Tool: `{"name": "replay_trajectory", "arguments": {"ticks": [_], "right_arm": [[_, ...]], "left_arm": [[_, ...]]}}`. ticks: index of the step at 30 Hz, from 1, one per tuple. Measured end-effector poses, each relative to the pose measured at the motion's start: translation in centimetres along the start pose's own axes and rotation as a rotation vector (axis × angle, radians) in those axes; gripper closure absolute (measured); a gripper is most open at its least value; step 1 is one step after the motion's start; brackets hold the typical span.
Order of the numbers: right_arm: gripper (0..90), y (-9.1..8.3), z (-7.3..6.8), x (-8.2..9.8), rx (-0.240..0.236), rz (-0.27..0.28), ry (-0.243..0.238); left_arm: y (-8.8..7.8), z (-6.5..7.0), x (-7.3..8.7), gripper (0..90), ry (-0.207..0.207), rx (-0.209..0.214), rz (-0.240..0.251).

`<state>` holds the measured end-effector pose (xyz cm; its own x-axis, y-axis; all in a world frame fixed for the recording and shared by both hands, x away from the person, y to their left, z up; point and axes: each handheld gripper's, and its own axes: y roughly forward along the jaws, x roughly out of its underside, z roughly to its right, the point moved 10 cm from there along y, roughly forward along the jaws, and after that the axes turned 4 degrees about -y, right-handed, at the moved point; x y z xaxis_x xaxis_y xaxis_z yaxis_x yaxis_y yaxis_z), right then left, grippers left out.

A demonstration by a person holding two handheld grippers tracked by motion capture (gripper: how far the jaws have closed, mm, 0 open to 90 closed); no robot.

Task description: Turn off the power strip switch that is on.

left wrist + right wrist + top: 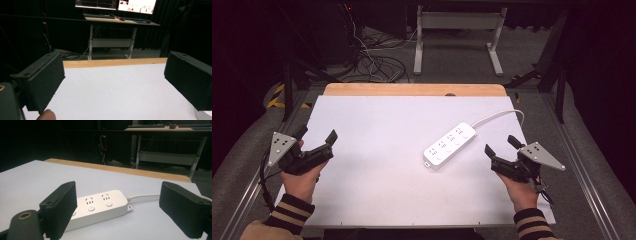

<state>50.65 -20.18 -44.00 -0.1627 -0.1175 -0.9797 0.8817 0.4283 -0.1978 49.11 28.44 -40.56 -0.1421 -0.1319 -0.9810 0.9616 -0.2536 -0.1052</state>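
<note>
A white power strip [449, 145] with several sockets lies right of centre on the white table top [377, 165], its white cable [499, 116] running off toward the right edge. My right gripper [502, 146] is open, held just right of the strip's near end. In the right gripper view the power strip [100, 207] lies between and beyond the two spread black jaws, untouched. My left gripper [318, 135] is open near the table's left edge, far from the strip. In the left gripper view, only bare table top [120, 90] lies between its jaws.
A wooden strip [412, 89] borders the table's far edge. Beyond it on the floor stand a white desk frame [457, 35] and tangled cables [372, 60]. Metal rails [582, 160] run along both sides. Monitors [115, 4] sit on a far desk.
</note>
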Motion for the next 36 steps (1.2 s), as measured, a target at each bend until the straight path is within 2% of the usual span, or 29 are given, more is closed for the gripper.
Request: {"name": "replay_trajectory", "arguments": {"ticks": [13, 15, 16, 17, 18, 19, 21, 25, 27, 29, 30, 31, 32, 33, 35, 36], "right_arm": [[14.1, -0.3, 0.3, 0.0, 0.016, 0.005, -0.015], [17.3, -0.2, 0.5, -0.3, 0.022, 0.01, -0.018], [24.9, -0.1, 0.5, -0.6, 0.016, 0.01, -0.022], [40.5, 0.2, 0.6, -1.3, 0.011, 0.016, -0.01], [40.5, 0.2, 0.6, -1.3, 0.011, 0.016, -0.01], [66.8, 0.5, 0.7, -2.3, 0.009, 0.028, 0.009], [90.0, 0.8, 0.6, -3.3, 0.012, 0.032, 0.013], [90.0, 1.5, 0.6, -4.9, -0.007, 0.026, 0.051], [90.0, 2.3, 0.7, -5.7, 0.002, 0.01, 0.051], [90.0, 4.3, 0.2, -6.0, -0.017, -0.046, 0.047], [90.0, 4.3, 0.2, -6.0, -0.017, -0.046, 0.047], [90.0, 5.1, -0.2, -5.9, -0.027, -0.078, 0.045], [90.0, 6.8, -1.1, -5.3, -0.057, -0.129, 0.047], [90.0, 7.7, -1.6, -5.0, -0.063, -0.158, 0.039], [90.0, 9.2, -2.6, -4.0, -0.085, -0.219, 0.029], [90.0, 9.2, -2.6, -4.0, -0.085, -0.219, 0.029]], "left_arm": [[0.3, 0.4, 0.0, 3.1, 0.003, 0.013, 0.002], [0.3, 0.4, 0.0, 3.1, 0.007, 0.011, 0.0], [0.3, 0.3, 0.0, 3.1, 0.009, 0.01, -0.001], [0.3, 0.3, 0.1, 3.1, 0.01, 0.008, -0.002], [0.3, 0.3, 0.1, 3.1, 0.01, 0.006, -0.002], [0.3, 0.2, 0.1, 3.2, 0.011, 0.004, -0.003], [0.2, 0.1, 0.1, 3.2, 0.013, 0.001, -0.004], [0.1, -0.2, 0.0, 3.3, 0.006, -0.006, -0.001], [0.1, -0.2, 0.0, 3.4, 0.006, -0.006, 0.0], [0.2, -0.1, 0.0, 3.5, 0.006, -0.005, -0.001], [0.2, 0.0, 0.0, 3.5, 0.01, -0.003, -0.002], [0.2, 0.0, 0.0, 3.5, 0.01, -0.001, -0.001], [0.2, 0.1, 0.0, 3.6, 0.012, 0.0, -0.002], [0.3, 0.1, 0.1, 3.7, 0.014, -0.001, -0.004], [0.3, 0.0, 0.1, 3.7, 0.014, 0.0, -0.006], [0.3, 0.0, 0.1, 3.7, 0.014, 0.0, -0.007]]}}
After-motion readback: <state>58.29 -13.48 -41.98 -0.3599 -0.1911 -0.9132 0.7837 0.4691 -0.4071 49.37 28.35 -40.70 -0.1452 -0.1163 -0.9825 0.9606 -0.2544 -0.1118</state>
